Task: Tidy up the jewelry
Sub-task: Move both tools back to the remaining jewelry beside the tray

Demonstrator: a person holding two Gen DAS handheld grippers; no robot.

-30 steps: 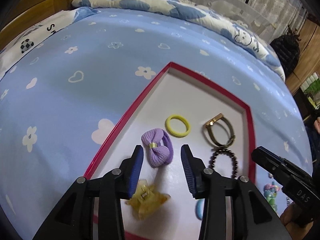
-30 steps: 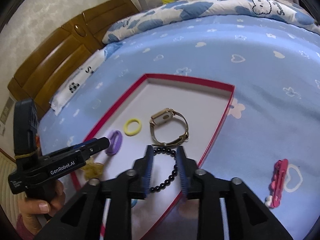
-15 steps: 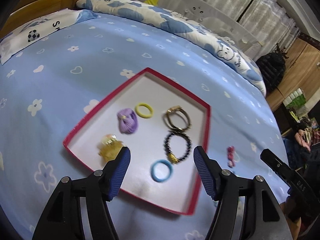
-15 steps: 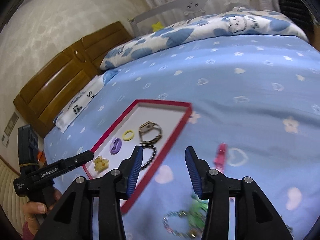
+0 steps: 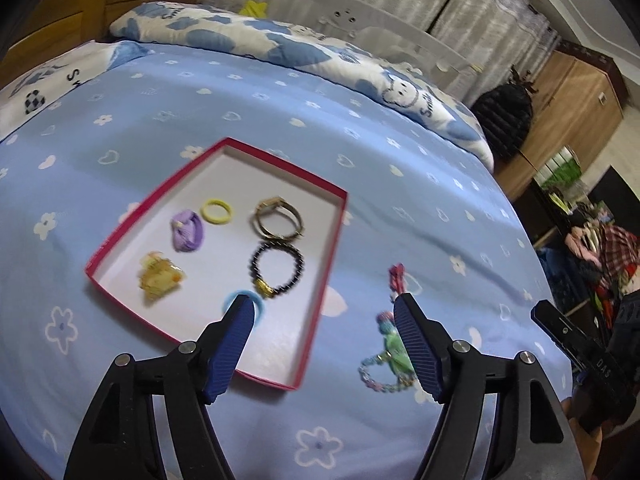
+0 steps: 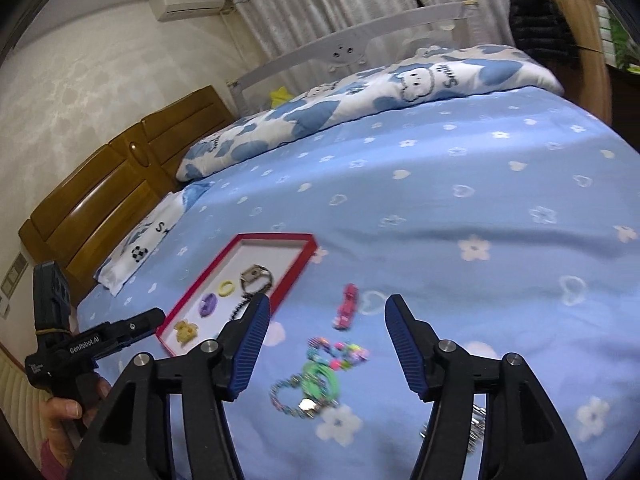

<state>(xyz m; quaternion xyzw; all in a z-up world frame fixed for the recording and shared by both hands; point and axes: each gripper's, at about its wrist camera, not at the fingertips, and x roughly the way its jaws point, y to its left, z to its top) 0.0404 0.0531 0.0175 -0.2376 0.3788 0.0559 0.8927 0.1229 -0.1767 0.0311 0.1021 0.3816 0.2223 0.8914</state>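
Red-rimmed tray (image 5: 132, 222) w/ beaded bracelet (image 5: 277, 269), both hand-held grippers (image 5: 322, 312) (image 6: 323, 310) agape, empty.

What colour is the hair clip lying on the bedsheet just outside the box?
Pink; the hair clip shows best in the right wrist view.

The left claw's (image 5: 322, 312) fingertip covers most of the blue ring (image 5: 256, 303) at the red tray's (image 5: 334, 236) near edge. On the bed (image 6: 460, 200), the right claw's finger hides part of a silvery piece (image 6: 478, 424); what it is cannot be told. The yellow clip (image 5: 158, 278) and the multicoloured beads (image 6: 340, 352) are blurred.
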